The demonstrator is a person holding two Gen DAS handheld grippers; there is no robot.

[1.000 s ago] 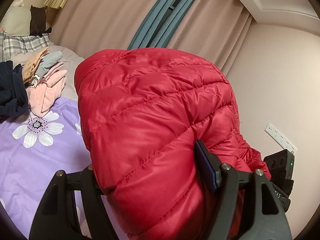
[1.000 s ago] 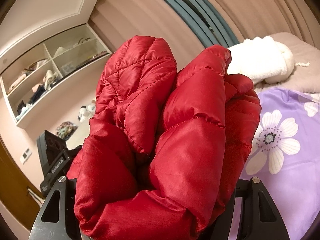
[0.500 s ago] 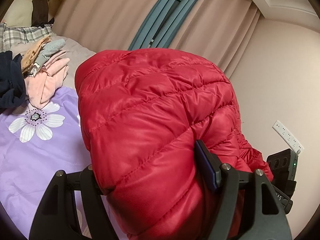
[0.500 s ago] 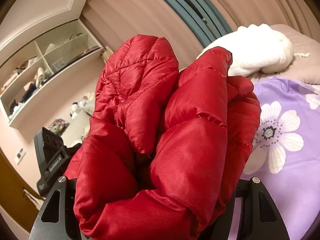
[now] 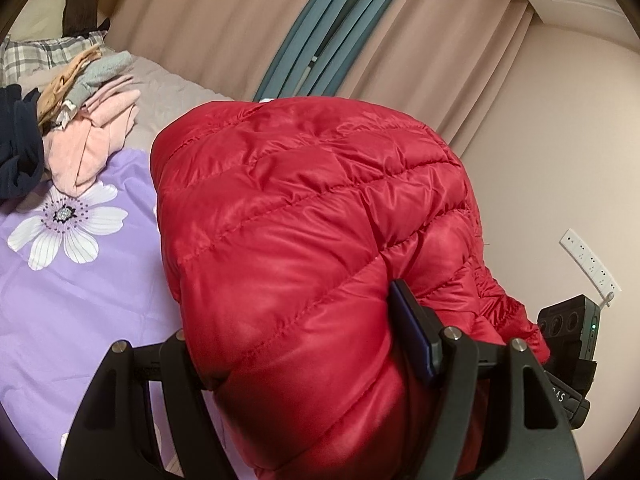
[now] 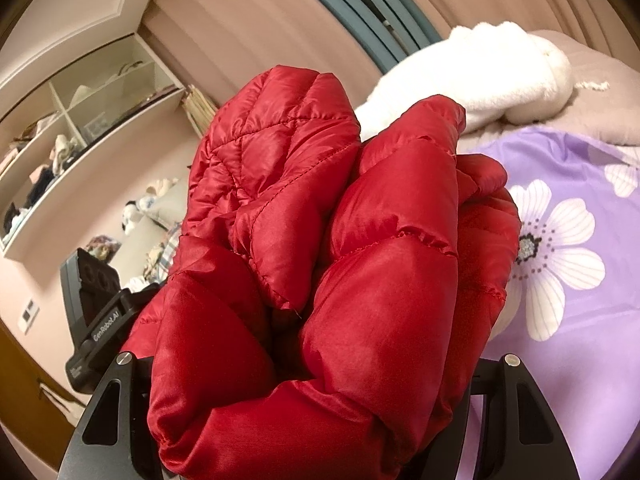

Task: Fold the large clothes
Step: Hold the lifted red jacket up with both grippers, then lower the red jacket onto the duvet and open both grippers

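A red quilted puffer jacket (image 5: 304, 240) fills the left wrist view, bunched between the fingers of my left gripper (image 5: 296, 344), which is shut on it and holds it above the bed. In the right wrist view the same jacket (image 6: 332, 280) is folded into thick rolls, and my right gripper (image 6: 312, 392) is shut on it. Both sets of fingertips are mostly buried in the fabric. The other gripper's black body shows at the edge of each view, in the left wrist view (image 5: 572, 332) and in the right wrist view (image 6: 96, 316).
A purple bedsheet with white flowers (image 5: 68, 280) lies below. A pile of pink, grey, plaid and navy clothes (image 5: 80, 128) sits at the far left. A white fluffy garment (image 6: 488, 76) lies on the grey blanket. Curtains, a wall and shelves (image 6: 72, 128) stand behind.
Both grippers with the jacket have moved lower and toward the bed; the clothes pile and white garment sit larger and lower in view. The grip has not changed.
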